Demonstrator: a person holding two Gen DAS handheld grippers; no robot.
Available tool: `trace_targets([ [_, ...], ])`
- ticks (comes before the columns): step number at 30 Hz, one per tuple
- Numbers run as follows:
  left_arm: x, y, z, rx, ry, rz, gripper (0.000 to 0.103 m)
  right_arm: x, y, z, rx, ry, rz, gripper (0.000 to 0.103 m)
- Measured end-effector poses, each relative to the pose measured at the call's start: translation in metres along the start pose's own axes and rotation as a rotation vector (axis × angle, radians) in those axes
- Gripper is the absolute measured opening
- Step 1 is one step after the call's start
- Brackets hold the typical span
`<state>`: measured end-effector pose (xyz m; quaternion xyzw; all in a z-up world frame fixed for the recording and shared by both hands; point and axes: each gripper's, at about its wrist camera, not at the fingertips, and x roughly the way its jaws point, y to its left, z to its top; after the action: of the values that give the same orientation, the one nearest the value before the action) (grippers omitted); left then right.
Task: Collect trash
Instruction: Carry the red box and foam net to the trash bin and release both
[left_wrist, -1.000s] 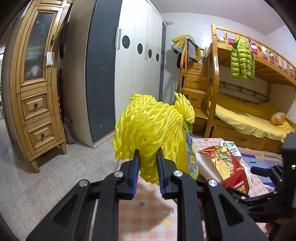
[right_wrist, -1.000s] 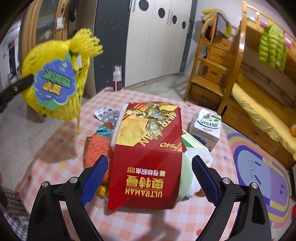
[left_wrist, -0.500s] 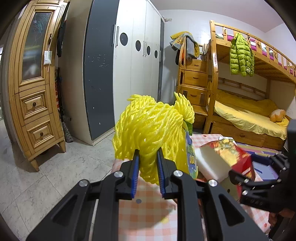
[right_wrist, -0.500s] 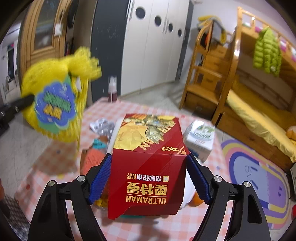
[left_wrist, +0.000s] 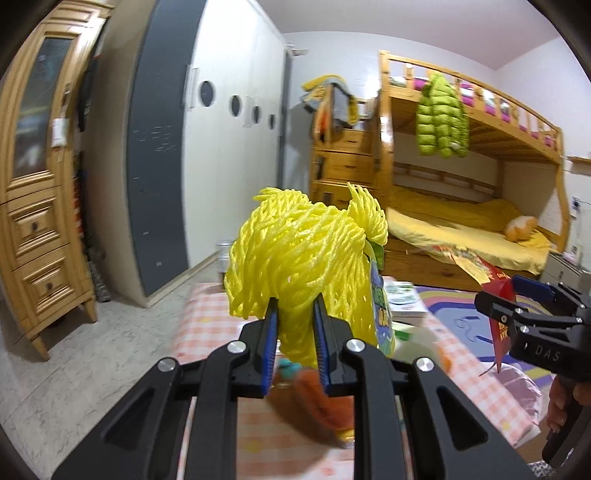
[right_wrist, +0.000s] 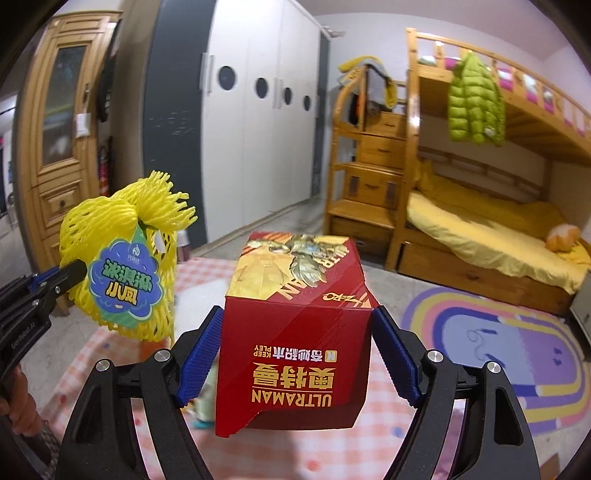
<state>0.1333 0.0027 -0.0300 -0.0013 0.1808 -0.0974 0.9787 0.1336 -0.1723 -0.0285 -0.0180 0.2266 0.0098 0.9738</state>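
Both pickups look done: the left gripper (left_wrist: 294, 334) pinches the yellow foam net (left_wrist: 303, 254) narrowly, the right gripper (right_wrist: 295, 354) clamps the red carton (right_wrist: 295, 343) above the checked table (right_wrist: 280, 454), where more litter remains near

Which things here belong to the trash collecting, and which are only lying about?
Job in hand:
- yellow foam net, pinched in the left hand-held gripper
- red Ultraman box, clamped in the right hand-held gripper

Lying about:
- green jacket on the bunk bed
- rainbow rug
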Motion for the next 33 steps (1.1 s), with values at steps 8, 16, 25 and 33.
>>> trace_targets([
  [8,0.008,-0.085,-0.009,0.117,0.005,-0.129,0.016,-0.034,-0.079,-0.027,0.091,0.040,-0.136,0.079],
  [16,0.025,-0.176,-0.028,0.237,0.060,-0.288,0.016,-0.053,-0.144,-0.078,0.173,0.120,-0.268,0.079],
  [25,0.056,-0.254,-0.055,0.319,0.173,-0.404,0.017,-0.040,-0.204,-0.132,0.270,0.242,-0.362,0.080],
  [33,0.090,-0.309,-0.065,0.374,0.232,-0.458,0.022,-0.026,-0.242,-0.162,0.334,0.292,-0.385,0.080],
])
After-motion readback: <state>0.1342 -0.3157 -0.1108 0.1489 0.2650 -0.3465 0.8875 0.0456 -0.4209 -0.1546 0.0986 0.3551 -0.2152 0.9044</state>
